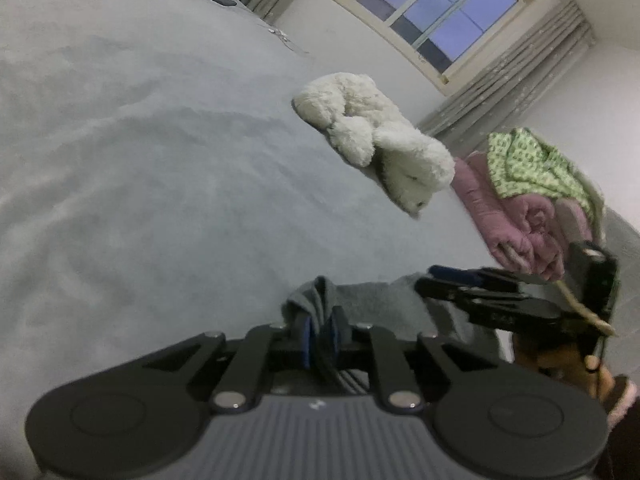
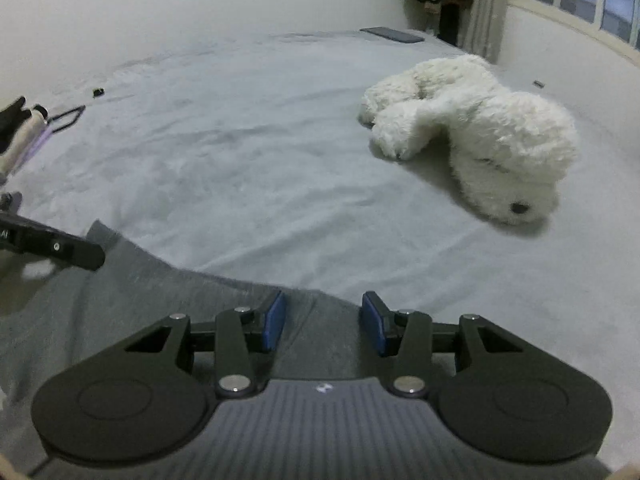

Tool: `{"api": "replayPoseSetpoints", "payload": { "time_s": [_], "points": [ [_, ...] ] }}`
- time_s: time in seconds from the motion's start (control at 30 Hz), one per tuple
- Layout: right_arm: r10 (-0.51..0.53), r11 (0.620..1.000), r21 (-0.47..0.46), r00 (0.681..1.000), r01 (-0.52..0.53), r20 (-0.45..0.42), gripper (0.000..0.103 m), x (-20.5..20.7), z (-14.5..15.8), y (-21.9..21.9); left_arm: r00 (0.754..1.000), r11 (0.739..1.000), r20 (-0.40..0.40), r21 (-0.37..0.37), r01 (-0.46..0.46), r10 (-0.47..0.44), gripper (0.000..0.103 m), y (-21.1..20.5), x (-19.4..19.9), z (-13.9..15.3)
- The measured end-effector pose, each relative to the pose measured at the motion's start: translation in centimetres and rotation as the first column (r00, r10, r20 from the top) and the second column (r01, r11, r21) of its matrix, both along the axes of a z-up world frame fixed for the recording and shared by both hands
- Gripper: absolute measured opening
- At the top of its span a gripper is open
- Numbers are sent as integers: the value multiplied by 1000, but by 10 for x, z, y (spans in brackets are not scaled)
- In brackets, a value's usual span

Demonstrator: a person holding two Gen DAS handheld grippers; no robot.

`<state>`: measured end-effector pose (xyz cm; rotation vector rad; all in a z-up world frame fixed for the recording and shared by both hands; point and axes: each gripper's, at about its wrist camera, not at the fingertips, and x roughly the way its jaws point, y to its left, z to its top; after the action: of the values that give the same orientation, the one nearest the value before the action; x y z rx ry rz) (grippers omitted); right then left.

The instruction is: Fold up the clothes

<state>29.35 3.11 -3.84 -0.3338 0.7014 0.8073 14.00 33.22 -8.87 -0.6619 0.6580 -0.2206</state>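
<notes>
While the left hand-held gripper [image 1: 320, 334] pinches a bunched edge of the grey garment [image 2: 120, 304] on the bed [image 2: 240, 140], the right hand-held gripper [image 2: 324, 322] hovers spread over the same cloth, nothing between its pads. White plush toy [image 2: 480, 132] lies ahead-right of it.

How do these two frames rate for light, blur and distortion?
Left wrist view: dim, bluish light from the window; strong fisheye curve; the right tool is motion-smeared. Right wrist view: equally dim, soft overall; the plush toy casts a faint shadow on the bed.
</notes>
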Motion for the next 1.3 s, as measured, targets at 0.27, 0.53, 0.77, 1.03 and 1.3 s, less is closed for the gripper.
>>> {"api": "replayPoseSetpoints", "payload": {
  "time_s": [0.27, 0.53, 0.77, 1.03, 1.3],
  "points": [
    [24, 1000, -2, 999, -24, 37, 27, -11, -8, 7, 999, 996, 19, -79, -45, 47, 16, 0, 3, -4],
    [-112, 991, -39, 953, 128, 282, 10, -50, 1, 17, 985, 998, 160, 2, -65, 64, 6, -6, -15, 20],
    [-139, 980, -99, 954, 171, 266, 11, -31, -26, 39, 998, 983, 50, 173, -57, 49, 7, -17, -1, 8],
    [-250, 968, 35, 952, 248, 175, 35, -20, -3, 21, 989, 984, 129, 154, -91, 71, 21, -12, -9, 24],
    [-320, 938, 170, 943, 302, 90, 39, -65, 30, -45, 961, 982, 261, 185, 44, -92, 25, -54, -29, 59]
  ]
}}
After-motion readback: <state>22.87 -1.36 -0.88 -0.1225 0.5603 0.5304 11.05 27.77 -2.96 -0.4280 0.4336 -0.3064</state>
